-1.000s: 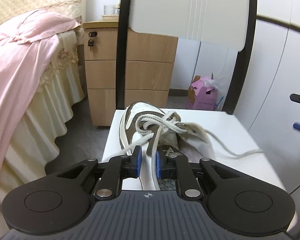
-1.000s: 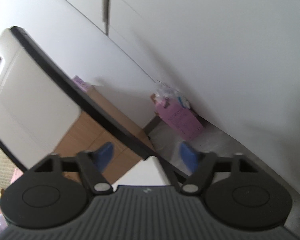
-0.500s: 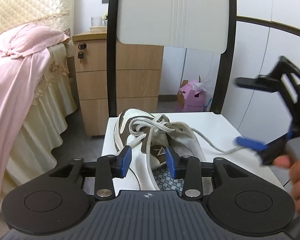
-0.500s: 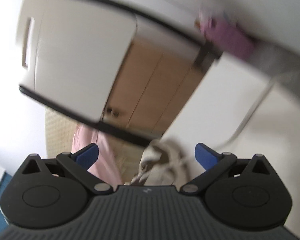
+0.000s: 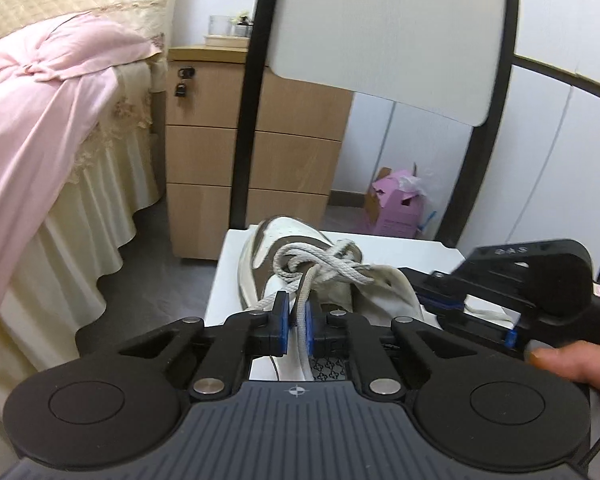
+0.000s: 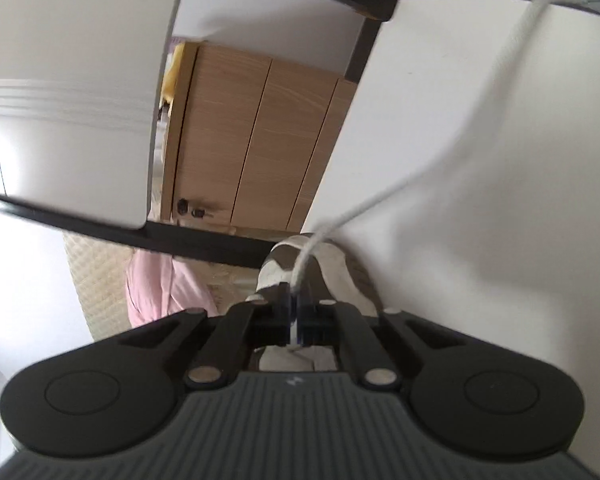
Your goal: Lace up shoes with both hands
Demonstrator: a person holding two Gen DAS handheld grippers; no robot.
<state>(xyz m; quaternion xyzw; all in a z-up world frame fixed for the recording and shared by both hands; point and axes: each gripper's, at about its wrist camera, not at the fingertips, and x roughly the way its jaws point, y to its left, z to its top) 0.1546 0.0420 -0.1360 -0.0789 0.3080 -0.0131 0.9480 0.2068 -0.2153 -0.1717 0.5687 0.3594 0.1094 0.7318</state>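
Brown-and-white leather sneaker (image 5: 300,268) on white chair seat (image 5: 412,254), toe away from me. My left gripper (image 5: 296,322) just clamped left grey lace strand (image 5: 304,292); right gripper (image 6: 294,312) just clamped right white lace strand (image 6: 440,152), trailing long across seat. Strands run opposite sides; pull apart next.

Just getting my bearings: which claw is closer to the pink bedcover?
Left. The left claw, just closed on a shoelace over the shoe, sits on the side toward the pink bedcover; the right claw, just closed on another lace, is beyond the shoe, farther away.
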